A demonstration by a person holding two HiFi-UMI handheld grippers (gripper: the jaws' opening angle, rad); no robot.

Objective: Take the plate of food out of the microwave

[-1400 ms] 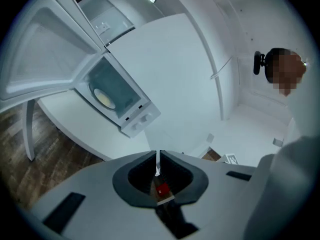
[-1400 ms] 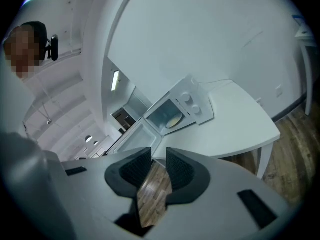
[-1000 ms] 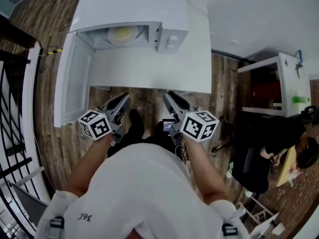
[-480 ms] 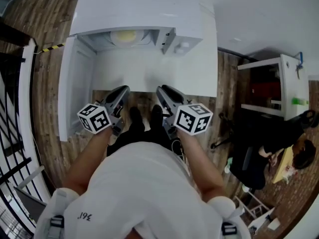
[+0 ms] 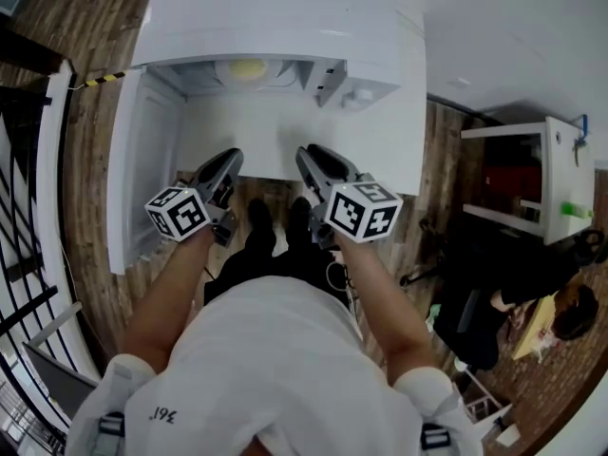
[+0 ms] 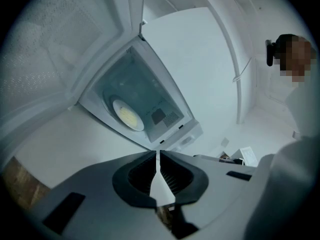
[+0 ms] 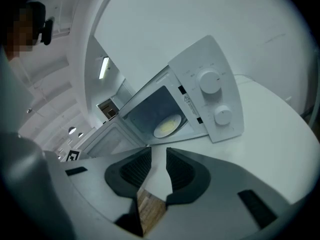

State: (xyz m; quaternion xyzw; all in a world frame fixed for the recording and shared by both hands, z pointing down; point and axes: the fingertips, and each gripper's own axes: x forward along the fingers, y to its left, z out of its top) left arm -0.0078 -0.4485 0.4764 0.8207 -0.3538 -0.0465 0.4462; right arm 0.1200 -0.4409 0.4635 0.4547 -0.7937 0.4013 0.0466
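White microwave (image 5: 285, 17) now nearer left gripper (image 5: 232, 157), right gripper (image 5: 307, 154)

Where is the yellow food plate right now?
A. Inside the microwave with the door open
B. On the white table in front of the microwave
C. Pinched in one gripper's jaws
A: the plate of food sits inside the microwave, and its door is swung wide open.
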